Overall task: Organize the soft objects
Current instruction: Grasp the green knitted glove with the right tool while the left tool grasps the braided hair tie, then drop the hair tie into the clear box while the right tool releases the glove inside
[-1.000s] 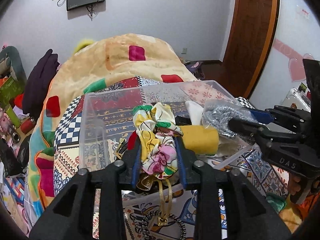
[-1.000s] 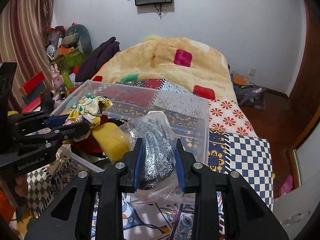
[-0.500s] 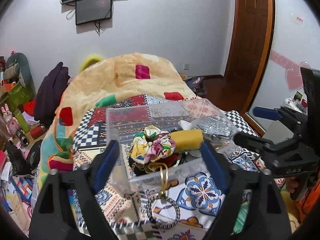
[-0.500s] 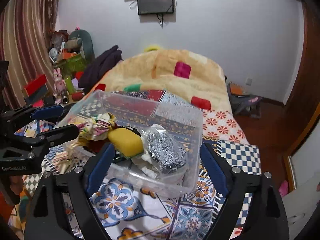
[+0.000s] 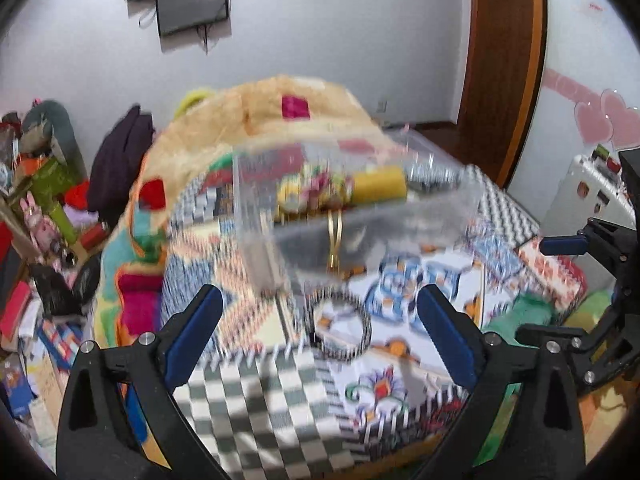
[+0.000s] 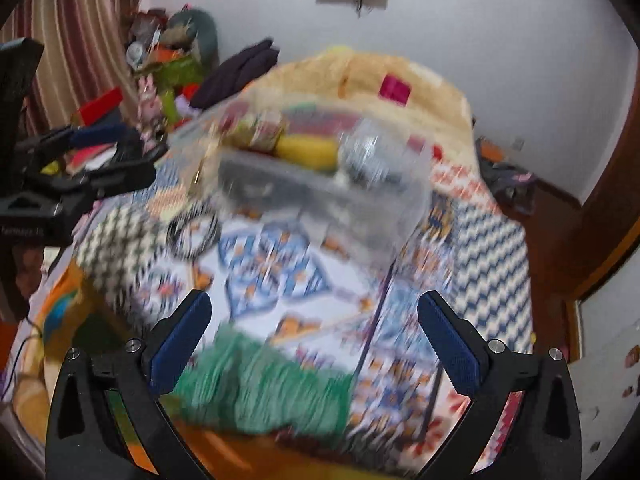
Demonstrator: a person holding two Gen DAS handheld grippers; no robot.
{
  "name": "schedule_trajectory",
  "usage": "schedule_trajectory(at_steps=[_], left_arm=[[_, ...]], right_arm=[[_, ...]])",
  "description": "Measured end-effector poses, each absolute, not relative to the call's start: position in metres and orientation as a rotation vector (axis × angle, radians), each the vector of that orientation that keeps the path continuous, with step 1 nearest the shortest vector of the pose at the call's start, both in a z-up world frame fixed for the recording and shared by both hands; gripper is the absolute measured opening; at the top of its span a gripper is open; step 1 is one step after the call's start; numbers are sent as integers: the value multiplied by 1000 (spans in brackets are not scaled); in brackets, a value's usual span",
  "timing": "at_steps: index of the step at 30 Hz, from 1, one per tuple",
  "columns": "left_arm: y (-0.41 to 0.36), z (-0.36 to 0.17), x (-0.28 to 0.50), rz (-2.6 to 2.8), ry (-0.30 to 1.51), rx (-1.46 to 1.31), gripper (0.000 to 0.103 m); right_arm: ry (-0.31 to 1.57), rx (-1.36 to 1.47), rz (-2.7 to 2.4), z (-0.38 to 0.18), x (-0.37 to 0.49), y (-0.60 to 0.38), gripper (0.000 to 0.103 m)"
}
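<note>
Left wrist view: a clear plastic bin (image 5: 360, 200) sits on the patchwork bedspread (image 5: 280, 420), blurred by motion. Inside it lie a floral scrunchie (image 5: 316, 192), a yellow sponge-like roll (image 5: 380, 188) just beside it, and something silvery (image 5: 432, 178) at the far right end. A gold strap (image 5: 334, 240) hangs over the bin's near wall down toward a black-and-white ring (image 5: 338, 328) lying on the bedspread in front of the bin. The left gripper (image 5: 320, 344) has its fingers spread wide apart, holding nothing. At the right edge the right gripper (image 5: 580, 288) shows, its fingers also apart. A green fuzzy item (image 5: 520, 316) lies near it.

Right wrist view: the same bin (image 6: 312, 172) stands farther up the bedspread (image 6: 280, 280), with scrunchie (image 6: 260, 132), yellow roll (image 6: 308, 152) and a silvery bagged bundle (image 6: 368, 156) in a row. The ring (image 6: 194, 236) lies to the bin's left. The green fuzzy item (image 6: 260, 388) lies just ahead, between the widely parted fingers of the right gripper (image 6: 314, 348). The left gripper (image 6: 80, 168) is at the left edge.
</note>
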State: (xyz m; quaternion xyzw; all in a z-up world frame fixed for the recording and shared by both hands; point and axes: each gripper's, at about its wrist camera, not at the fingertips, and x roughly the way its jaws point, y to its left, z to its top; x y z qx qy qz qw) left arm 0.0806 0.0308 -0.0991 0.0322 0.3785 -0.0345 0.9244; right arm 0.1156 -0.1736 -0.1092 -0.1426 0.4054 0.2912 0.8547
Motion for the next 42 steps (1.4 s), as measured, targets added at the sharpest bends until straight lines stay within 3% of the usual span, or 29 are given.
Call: schedule_trajectory(at_steps=[5,12,14,15,16,19,22,27,32,42], left_arm=[[36,-137,85,-57,906,47,99],[28,-152,96,-66,930,56,99],[25,-154,101,-66,928,64,99],[23,-155,103,-66,927,64,99],[22,-156,105,-66,927,65,97],[19,-161,113,-75,944,71,83],[16,-164,119,-62,934,85,78],[14,-161,121,-74,908,89,39],[16,-155,115,-92,891,81,16],[17,-103,85,-88,727,92,13]], right_arm=[[928,-378,645,-137,105,-167,98],[965,-356,692,-153,113,-162,60],[954,-347,694,-154,119,-162,47],[951,-339,690,-153,120,-161,35],[946,-332,679,-152,121,-161,28],[918,-294,636,-148,131,-164,19],[889,-247,612,-142,139,-169,17],[837,-190,601,-125,146,-175,17],[793,-137,608,-106,150,-180,17],[679,-85,600,-68,155,-178,17]])
